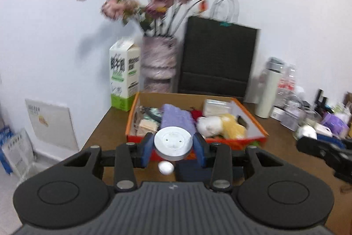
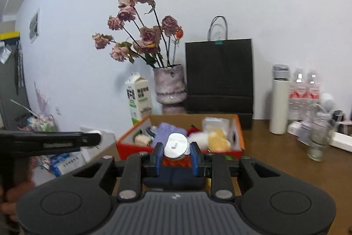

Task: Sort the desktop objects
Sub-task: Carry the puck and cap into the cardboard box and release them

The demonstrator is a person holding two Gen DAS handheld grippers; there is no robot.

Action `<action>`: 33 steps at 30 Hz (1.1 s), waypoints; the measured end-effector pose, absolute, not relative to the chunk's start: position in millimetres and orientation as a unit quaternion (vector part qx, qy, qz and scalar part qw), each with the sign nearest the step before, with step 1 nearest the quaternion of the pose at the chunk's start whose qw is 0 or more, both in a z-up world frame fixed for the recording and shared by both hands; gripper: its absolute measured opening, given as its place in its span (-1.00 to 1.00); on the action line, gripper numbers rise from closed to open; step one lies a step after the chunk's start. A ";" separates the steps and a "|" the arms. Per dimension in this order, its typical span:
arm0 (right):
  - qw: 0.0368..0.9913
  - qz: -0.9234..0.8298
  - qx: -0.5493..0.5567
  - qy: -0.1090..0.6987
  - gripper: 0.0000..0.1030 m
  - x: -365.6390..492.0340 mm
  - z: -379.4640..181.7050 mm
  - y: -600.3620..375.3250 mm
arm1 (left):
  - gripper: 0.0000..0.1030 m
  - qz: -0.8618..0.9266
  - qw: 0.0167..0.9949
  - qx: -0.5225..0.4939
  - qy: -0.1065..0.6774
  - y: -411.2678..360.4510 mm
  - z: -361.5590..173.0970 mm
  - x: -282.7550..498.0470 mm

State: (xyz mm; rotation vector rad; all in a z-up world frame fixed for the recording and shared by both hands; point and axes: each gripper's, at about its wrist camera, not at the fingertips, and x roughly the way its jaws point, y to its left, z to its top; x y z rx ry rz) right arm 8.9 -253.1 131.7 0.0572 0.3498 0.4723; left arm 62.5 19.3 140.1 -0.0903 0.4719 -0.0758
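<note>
My left gripper [image 1: 173, 148] is shut on a round white and silver disc [image 1: 172, 143], held just in front of the orange cardboard box [image 1: 248, 142]. The box holds a purple cloth [image 1: 177, 117], white and yellow plush toys [image 1: 220, 126] and other small items. My right gripper [image 2: 176, 158] is shut on a small white-capped jar [image 2: 177, 147], held before the same box [image 2: 127, 143]. A small white egg-shaped object [image 1: 166, 167] and a dark blue item [image 1: 191, 171] lie on the table below my left gripper.
A milk carton [image 1: 125, 78], a vase of dried roses [image 1: 158, 63] and a black paper bag [image 1: 217, 61] stand behind the box. A white thermos [image 2: 279, 100], water bottles [image 2: 304, 94] and a glass jar [image 2: 318, 138] crowd the right side. The brown table's left edge [image 1: 96, 127] drops to the floor.
</note>
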 end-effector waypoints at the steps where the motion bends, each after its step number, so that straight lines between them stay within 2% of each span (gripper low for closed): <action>1: 0.953 0.242 0.029 0.178 -0.53 20.4 134.4 -247.7 | -0.22 -0.046 0.968 -0.045 0.243 22.6 139.8 81.3; 6: 0.926 0.287 0.059 0.239 -0.53 103.7 135.0 -209.5 | -0.22 -0.051 0.948 -0.040 0.311 28.2 125.2 173.8; 12: 0.876 0.278 0.120 0.376 -0.53 218.5 101.5 -171.6 | -0.22 -0.037 0.926 0.008 0.377 26.8 94.4 248.3; 16: 0.857 0.252 0.104 0.438 -0.52 260.7 70.3 -147.8 | -0.21 -0.026 0.915 0.018 0.402 31.1 75.1 258.7; 17: 0.855 0.248 0.090 0.447 -0.52 264.9 63.0 -140.2 | -0.18 -0.031 0.912 0.014 0.408 32.5 70.4 259.2; 18: 0.850 0.247 0.085 0.458 -0.48 268.1 56.4 -134.3 | -0.01 -0.032 0.909 0.007 0.415 34.7 66.2 259.6; 20: 0.838 0.248 0.087 0.478 -0.46 275.7 41.5 -124.5 | -0.03 -0.029 0.911 -0.005 0.411 39.7 64.6 258.2; 21: 0.833 0.248 0.091 0.486 -0.42 278.9 37.1 -122.7 | 0.04 -0.034 0.915 -0.002 0.403 41.0 66.5 254.5; 23: 0.828 0.248 0.111 0.490 -0.28 279.3 32.7 -126.8 | 0.35 -0.043 0.923 0.000 0.382 45.1 75.3 242.8; 24: 0.829 0.251 0.120 0.485 -0.11 278.2 34.9 -131.1 | 0.43 -0.052 0.926 -0.003 0.373 47.0 80.8 237.9; 26: 0.836 0.249 0.135 0.471 0.11 272.6 45.1 -144.5 | 0.54 -0.044 0.931 0.003 0.362 47.8 92.6 228.3; 29: 0.862 0.227 0.123 0.436 0.17 255.7 70.1 -164.8 | 0.66 -0.018 0.939 0.024 0.342 43.1 104.0 210.0; 31: 0.881 0.215 0.109 0.407 0.31 239.3 85.0 -176.5 | 0.68 -0.010 0.941 0.034 0.336 37.8 105.9 197.3; 33: 0.901 0.196 0.086 0.377 0.43 218.2 95.4 -187.5 | 0.81 -0.005 0.943 0.040 0.331 32.8 105.4 182.8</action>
